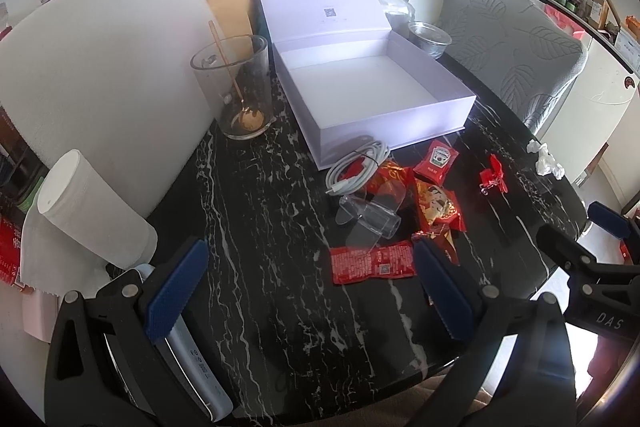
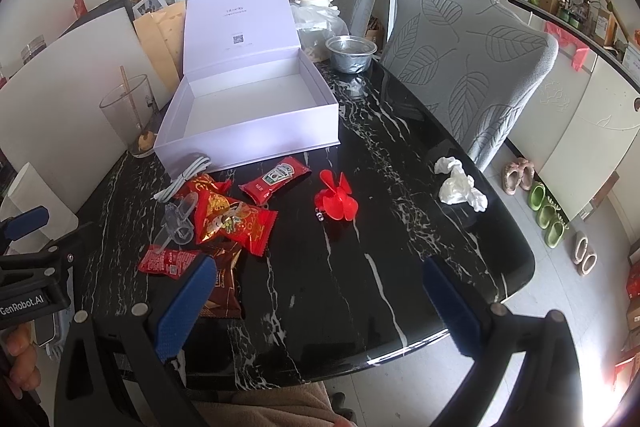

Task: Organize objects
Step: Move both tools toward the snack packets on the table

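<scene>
An open white box (image 1: 420, 123) (image 2: 256, 139) stands on the black marble table (image 1: 260, 227) (image 2: 360, 267), lid upright, nothing inside. In front of it lie a coiled white cable (image 1: 356, 163) (image 2: 184, 179), a ketchup packet (image 1: 436, 157) (image 2: 276, 179), red snack packets (image 1: 438, 205) (image 2: 232, 219), a clear plastic piece (image 1: 368, 215) (image 2: 180, 223), a red toy fan (image 1: 494, 175) (image 2: 334, 201) and a crumpled tissue (image 1: 546, 159) (image 2: 460, 185). My left gripper (image 1: 310, 291) is open above the table, short of the packets. My right gripper (image 2: 318, 307) is open near the front edge, holding nothing.
A glass with a spoon (image 1: 236, 87) (image 2: 128, 111) stands left of the box, and a paper roll (image 1: 92, 211) lies at the left. A metal bowl (image 2: 351, 53) sits behind the box. A grey chair (image 2: 468, 67) stands at the right. A white device (image 1: 192, 359) lies under my left finger.
</scene>
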Demonstrator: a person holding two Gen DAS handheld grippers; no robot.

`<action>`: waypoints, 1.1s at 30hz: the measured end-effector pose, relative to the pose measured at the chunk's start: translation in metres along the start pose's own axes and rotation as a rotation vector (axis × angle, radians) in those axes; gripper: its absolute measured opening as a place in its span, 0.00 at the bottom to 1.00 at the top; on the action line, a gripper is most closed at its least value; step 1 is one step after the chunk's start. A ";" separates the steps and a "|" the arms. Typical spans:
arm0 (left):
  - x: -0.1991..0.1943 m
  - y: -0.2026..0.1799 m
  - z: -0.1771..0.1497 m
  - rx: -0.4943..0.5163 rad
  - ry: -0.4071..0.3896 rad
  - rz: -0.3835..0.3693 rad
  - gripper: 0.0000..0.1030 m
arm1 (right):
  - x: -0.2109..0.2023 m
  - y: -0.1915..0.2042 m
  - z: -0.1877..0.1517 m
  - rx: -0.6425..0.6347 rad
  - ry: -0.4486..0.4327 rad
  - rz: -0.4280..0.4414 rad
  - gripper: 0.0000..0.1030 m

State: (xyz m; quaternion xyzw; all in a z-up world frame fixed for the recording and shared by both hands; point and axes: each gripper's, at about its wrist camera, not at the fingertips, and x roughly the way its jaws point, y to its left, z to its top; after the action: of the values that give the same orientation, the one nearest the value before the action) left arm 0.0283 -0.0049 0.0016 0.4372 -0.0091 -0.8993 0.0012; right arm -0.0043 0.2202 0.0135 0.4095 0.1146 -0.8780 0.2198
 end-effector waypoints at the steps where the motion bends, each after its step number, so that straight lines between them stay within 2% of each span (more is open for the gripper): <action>1: -0.001 0.000 -0.001 0.000 -0.001 0.000 1.00 | -0.002 0.000 -0.002 0.000 -0.001 0.003 1.00; 18: 0.000 0.004 -0.033 0.000 0.029 -0.028 1.00 | -0.008 0.009 -0.036 -0.016 0.025 0.050 1.00; 27: 0.016 0.006 -0.041 0.008 0.062 -0.062 1.00 | 0.008 0.019 -0.047 -0.051 0.050 0.099 1.00; 33: 0.030 0.012 -0.039 -0.023 0.094 -0.080 1.00 | 0.023 0.031 -0.046 -0.102 0.066 0.141 0.98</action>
State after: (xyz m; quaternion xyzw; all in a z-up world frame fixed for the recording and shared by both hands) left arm 0.0405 -0.0182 -0.0462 0.4789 0.0188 -0.8772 -0.0290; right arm 0.0283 0.2040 -0.0348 0.4336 0.1372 -0.8394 0.2975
